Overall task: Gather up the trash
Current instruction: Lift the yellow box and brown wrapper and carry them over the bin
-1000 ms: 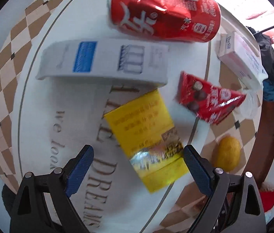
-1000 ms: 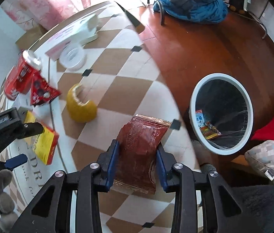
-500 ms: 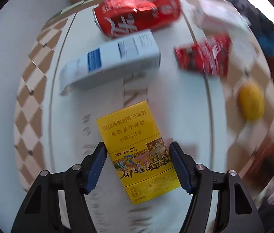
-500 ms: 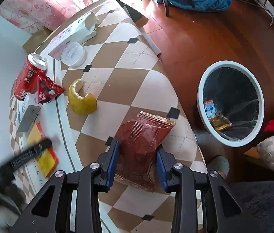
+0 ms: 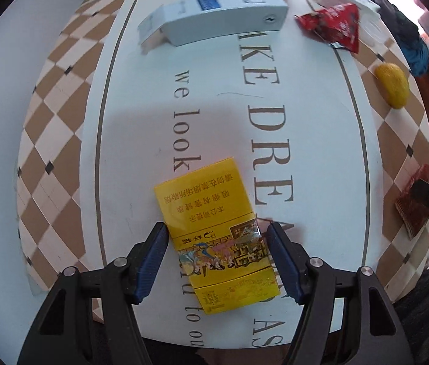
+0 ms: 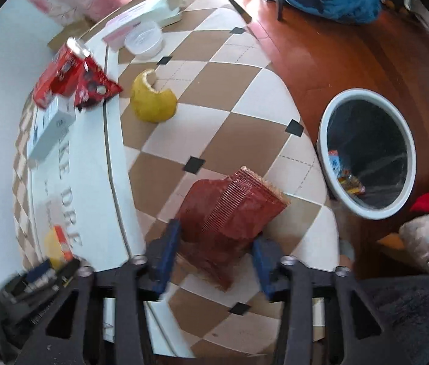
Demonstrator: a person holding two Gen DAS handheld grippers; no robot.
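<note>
the yellow box [image 5: 214, 240] lies flat on the white middle strip of the table [image 5: 321, 140], near the edge closest to us. our left gripper [image 5: 216, 261] has its fingers on both sides of the box, close beside it. we cannot tell if they press it yet.

the brown wrapper [image 6: 229, 213] lies on the checked part by the table's rounded end. our right gripper [image 6: 214, 254] has its fingers close on both sides of it, and it looks pinched.

we think we are in the grabbing step. next the left fingers need to squeeze the box, and the wrapper needs to go over the bin [image 6: 366, 155].

only the right view shows the bin on the floor past the table end, with some trash inside. only the left view shows the box up close.
</note>
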